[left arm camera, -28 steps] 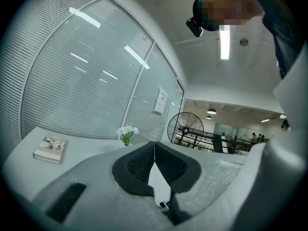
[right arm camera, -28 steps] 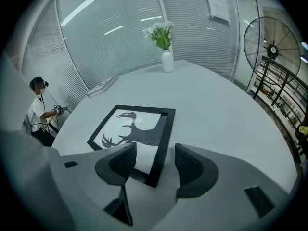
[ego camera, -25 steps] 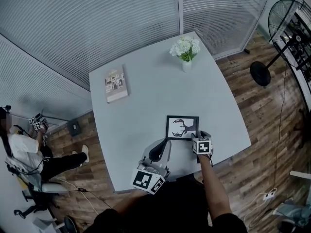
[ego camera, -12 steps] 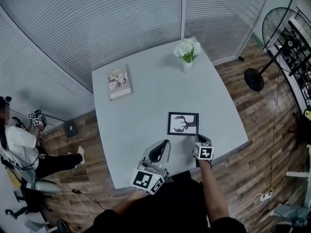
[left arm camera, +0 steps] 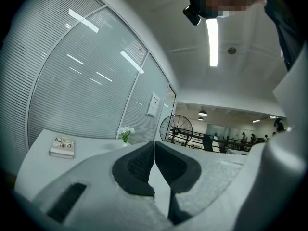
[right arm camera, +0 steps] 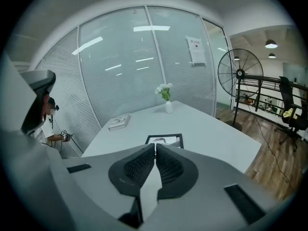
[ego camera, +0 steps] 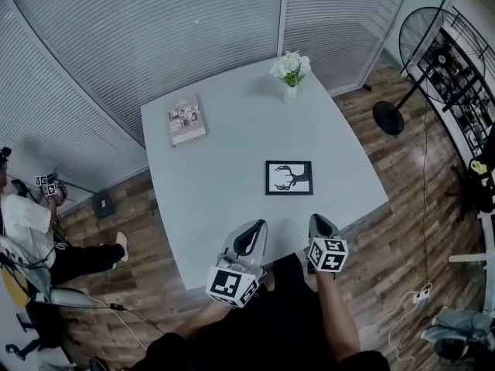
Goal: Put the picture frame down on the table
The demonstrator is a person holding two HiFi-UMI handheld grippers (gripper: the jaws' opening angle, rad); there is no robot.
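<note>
A black picture frame (ego camera: 289, 178) with a deer-antler print lies flat on the grey table (ego camera: 224, 168), near its front right part; in the right gripper view the frame (right arm camera: 165, 139) shows just beyond the jaws. My right gripper (ego camera: 318, 224) is shut and empty, hanging off the table's front edge, clear of the frame. My left gripper (ego camera: 250, 236) is also shut with nothing in it, at the front edge left of the frame. Both pairs of jaws are pressed together (left arm camera: 154, 150) (right arm camera: 155, 153).
A book (ego camera: 186, 119) lies at the table's far left and a vase of white flowers (ego camera: 289, 72) stands at the far corner. Glass walls with blinds close the back. A standing fan (ego camera: 421, 49) is to the right. A person (ego camera: 23, 222) sits at the left on the wooden floor side.
My right gripper has drawn back from the frame's near right corner to beyond the table edge. The frame stays flat on the table. The left gripper has hardly moved.
</note>
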